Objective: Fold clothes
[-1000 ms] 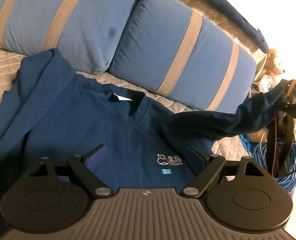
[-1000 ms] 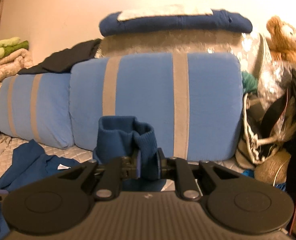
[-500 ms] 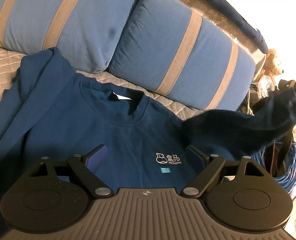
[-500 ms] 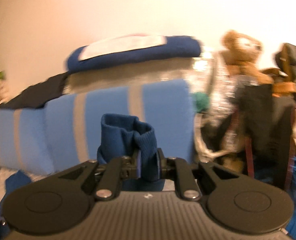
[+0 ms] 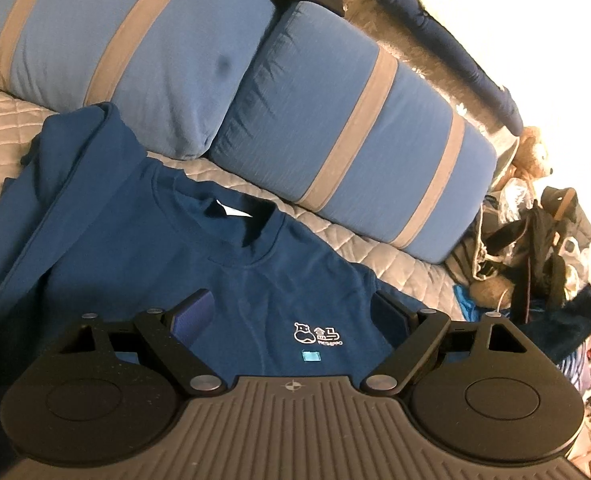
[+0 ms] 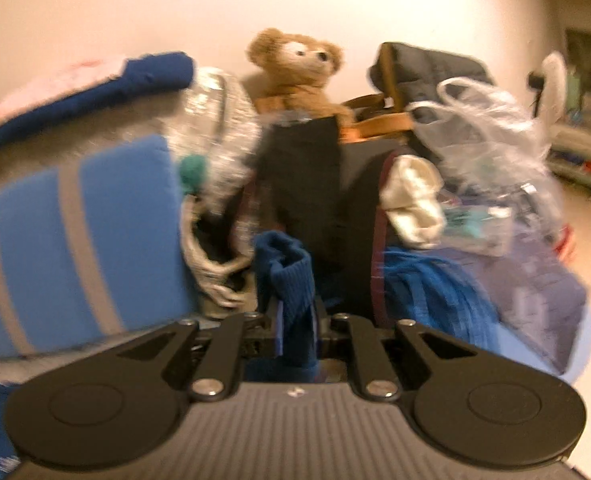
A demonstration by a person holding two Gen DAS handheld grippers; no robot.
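Quilted grey bedcover carried the work, with two blue pillows striped in grey lined up along its far side from 10 to 2 o'clock in the left wrist view. Behind them a dark blue folded cloth lay on a silvery bundle.

Blue sweatshirt lay front up on the bedcover, collar toward the pillows, white neck label showing, a small white logo on the chest. One sleeve was bunched up at 10 o'clock beside the nearer pillow. The other sleeve ran off toward 3 o'clock, dark and blurred at the frame edge.

Left tongs hung over the chest of the sweatshirt, jaws spread wide, nothing between them; the logo sat in the gap. Whether the fingertips touched the fabric could not be told.

Right tongs were closed tight on the ribbed blue cuff of the sweatshirt sleeve, the cuff standing up above the jaws. Right wrist view was motion-blurred. Beyond the cuff: a teddy bear at 12 o'clock against the pale wall, a dark bag below it, a clear plastic bag at 2 o'clock, and one striped pillow at 9 o'clock.
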